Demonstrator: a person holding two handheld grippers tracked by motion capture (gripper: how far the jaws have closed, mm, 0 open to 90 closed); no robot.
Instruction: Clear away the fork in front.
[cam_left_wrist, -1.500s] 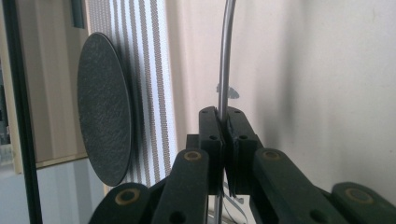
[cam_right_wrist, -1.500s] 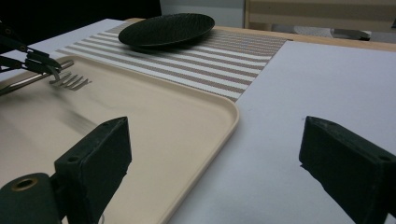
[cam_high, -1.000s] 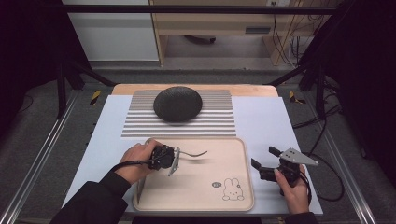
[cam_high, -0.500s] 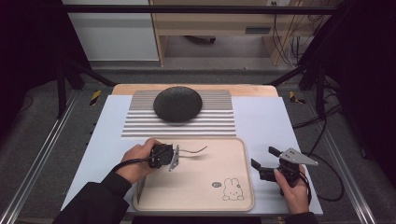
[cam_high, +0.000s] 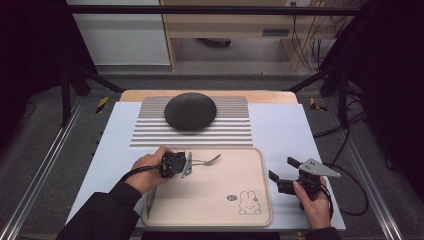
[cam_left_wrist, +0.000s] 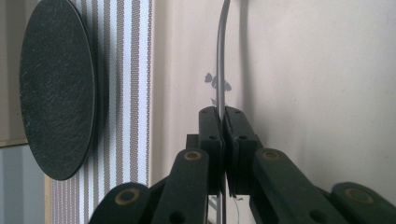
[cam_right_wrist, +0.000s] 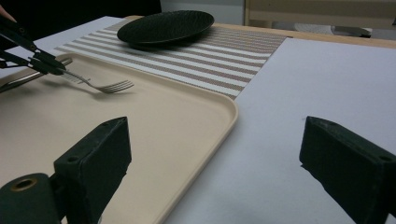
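Fork (cam_high: 206, 161): thin steel, stiff, light, slick; sits centre of high view, over upper left of tray (cam_high: 250, 165), tines pointing right.

Left gripper (cam_high: 187, 165): jaws clamped tight on handle edge-on; narrow grip, likely to pivot, so hold near mid-handle.

Right gripper (cam_high: 283, 171): jaws wide apart, holding nothing, lower right on white table cover (cam_high: 295, 130).

Tray: smooth beige, rounded raised rim.

Plate (cam_high: 190, 111): dark, rough-textured, round, upper centre on ribbed striped mat (cam_high: 150, 137).

The slim silver fork (cam_high: 206, 161) is clamped by its handle between the left gripper (cam_high: 189, 165) jaws, tines pointing away from that gripper, lifted just above the beige tray (cam_high: 215, 200).
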